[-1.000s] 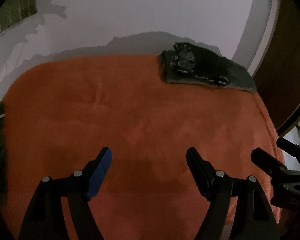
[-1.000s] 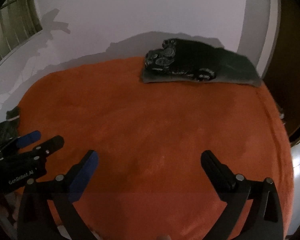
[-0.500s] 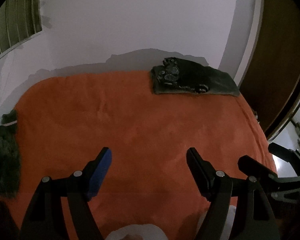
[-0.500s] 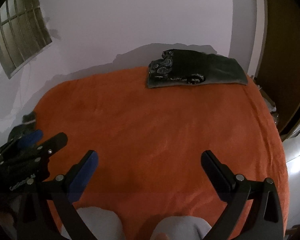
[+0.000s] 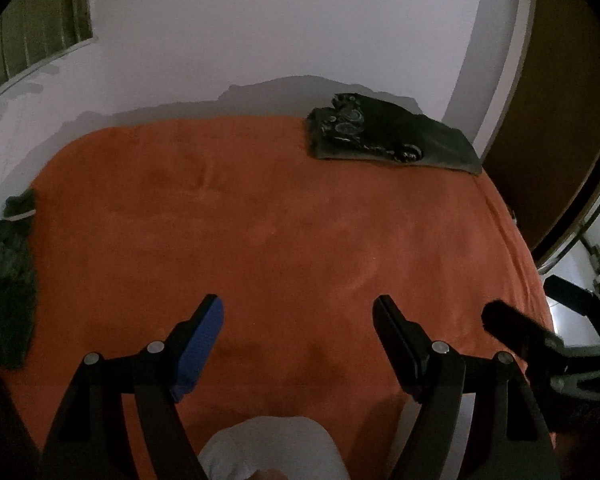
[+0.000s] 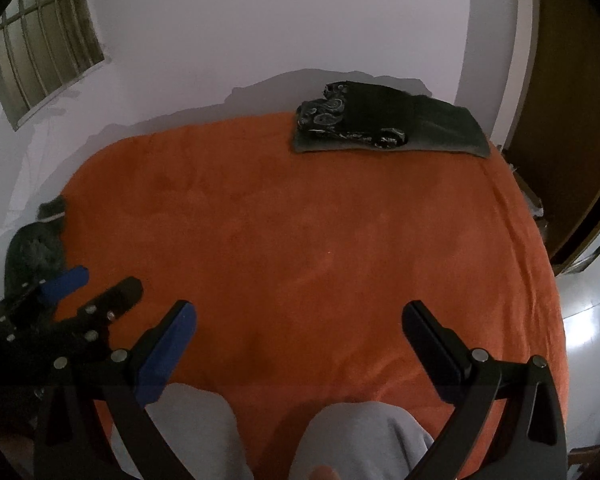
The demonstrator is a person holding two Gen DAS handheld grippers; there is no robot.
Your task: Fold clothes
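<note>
A dim bedroom seen from two cameras, each looking forward along a hand-held tool over a bed covered by an orange blanket (image 5: 300, 240). The left tool (image 5: 298, 320) hangs above the near part of the blanket with its two fingers spread wide apart and nothing between them; one finger carries a blue pad (image 5: 200, 344), the other is black. The right tool (image 6: 300, 322) hangs beside it, just to the right, also spread wide and empty, with the same blue pad on one finger. Each tool shows at the edge of the other's view. At the far right corner of the bed, close to the white wall (image 6: 280, 20), lies a folded stack of dark clothes (image 6: 388, 126): a black piece with a pale paisley pattern rests on top of a flat grey-green piece, its patterned end towards the left. At the left edge of the bed sits a loose, crumpled heap of dark clothes (image 5: 4, 280), unfolded, well apart from the stack and from both tools. The middle of the blanket is bare. At the bottom of both views, the person's knees in light grey trousers (image 6: 360, 436) press against the near edge of the bed. A barred window (image 6: 40, 40) sits high on the left wall, and a brown wooden door (image 6: 572, 100) stands at the right.
</note>
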